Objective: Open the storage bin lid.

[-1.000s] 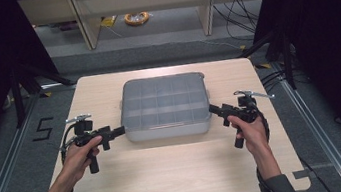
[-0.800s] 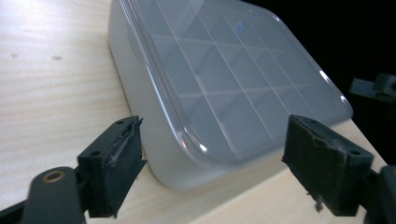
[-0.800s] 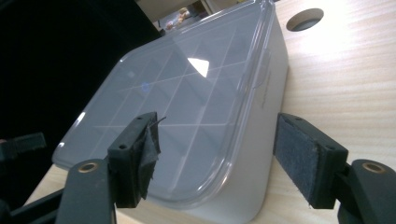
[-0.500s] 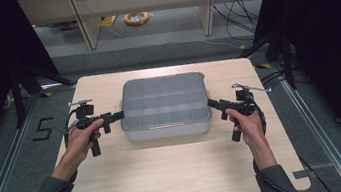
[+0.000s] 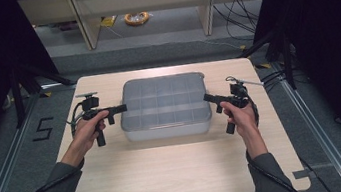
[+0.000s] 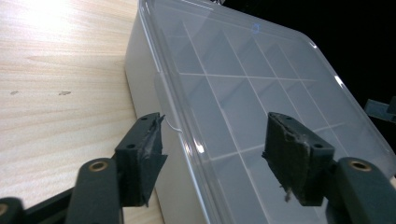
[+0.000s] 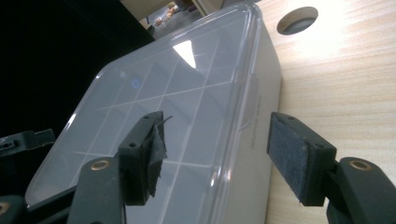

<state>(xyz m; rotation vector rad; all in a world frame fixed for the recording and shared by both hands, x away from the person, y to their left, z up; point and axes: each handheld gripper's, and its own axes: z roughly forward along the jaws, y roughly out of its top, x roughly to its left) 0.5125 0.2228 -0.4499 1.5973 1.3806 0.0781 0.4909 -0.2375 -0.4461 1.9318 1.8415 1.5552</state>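
A translucent grey compartment box [image 5: 165, 107] with its lid on lies in the middle of the wooden table [image 5: 170, 177]. My left gripper [image 5: 121, 108] reaches the box's left side. In the left gripper view its jaws [image 6: 215, 126] straddle the lid's rim [image 6: 187, 140], one pad [image 6: 148, 151] beside the wall and the other above the lid. They have just been closing and do not press. My right gripper [image 5: 207, 98] is at the box's right side. Its jaws [image 7: 215, 121] have also been closing and straddle that rim [image 7: 233, 135] with a gap on each side.
A round hole [image 7: 297, 19] is cut in the tabletop beyond the box's far right corner. Behind the table stand shelf legs, with a yellow roll [image 5: 137, 18] on the floor. Dark curtains flank both sides. A "5" [image 5: 43, 129] is marked on the floor at the left.
Both hands have moved away from the person along the box's sides and inward, bringing the jaw tips over the box's edges. The left jaws stand narrower than before.
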